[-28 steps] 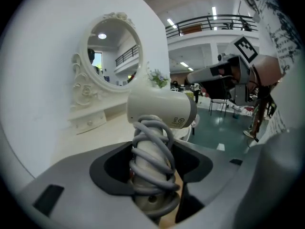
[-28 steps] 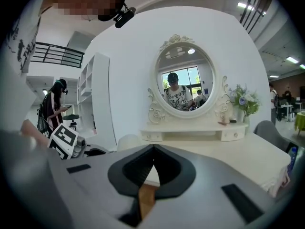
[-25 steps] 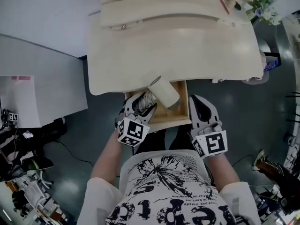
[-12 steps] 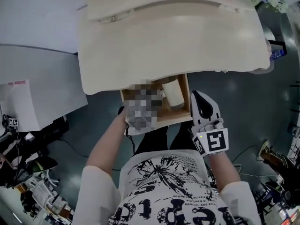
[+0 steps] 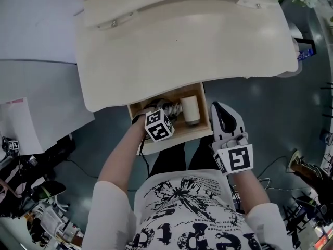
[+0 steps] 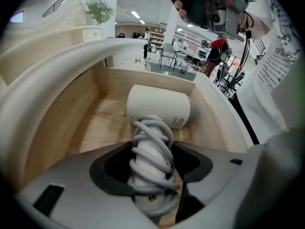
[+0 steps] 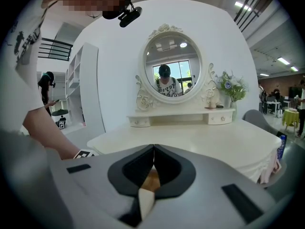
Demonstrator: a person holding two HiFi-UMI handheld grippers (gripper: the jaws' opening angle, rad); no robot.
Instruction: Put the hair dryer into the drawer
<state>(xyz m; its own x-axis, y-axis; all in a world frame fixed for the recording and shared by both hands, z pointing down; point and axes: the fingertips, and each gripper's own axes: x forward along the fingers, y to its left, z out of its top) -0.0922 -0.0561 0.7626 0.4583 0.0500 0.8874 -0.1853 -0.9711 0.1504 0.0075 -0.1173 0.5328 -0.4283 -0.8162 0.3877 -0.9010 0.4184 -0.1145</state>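
The drawer [image 5: 171, 137] stands pulled open under the front edge of the pale worktop [image 5: 182, 46], directly in front of the person. The hair dryer [image 6: 157, 109] is inside the drawer. Its white barrel lies across the wooden floor toward the back of the drawer, and its handle points up toward the front. A grey cord [image 6: 151, 144] is wound around that handle in several loops.

The left tongs [image 6: 155, 175] reach steeply down into the drawer from its front left part. They are clamped on the cord-wrapped handle, with 1 dark pad against each side of it. From the head view, their marker cube sits just above the front wall of the drawer and hides the tips.

The right tongs [image 5: 222, 113] hang outside the drawer, just beside its right wall and not touching it. Their 2 jaws are pressed together with nothing between them.

On the side of the worktop farthest from the drawer stands an oval mirror [image 7: 171, 66] in an ornate white frame. A small bunch of flowers [image 7: 231, 87] stands beside it.
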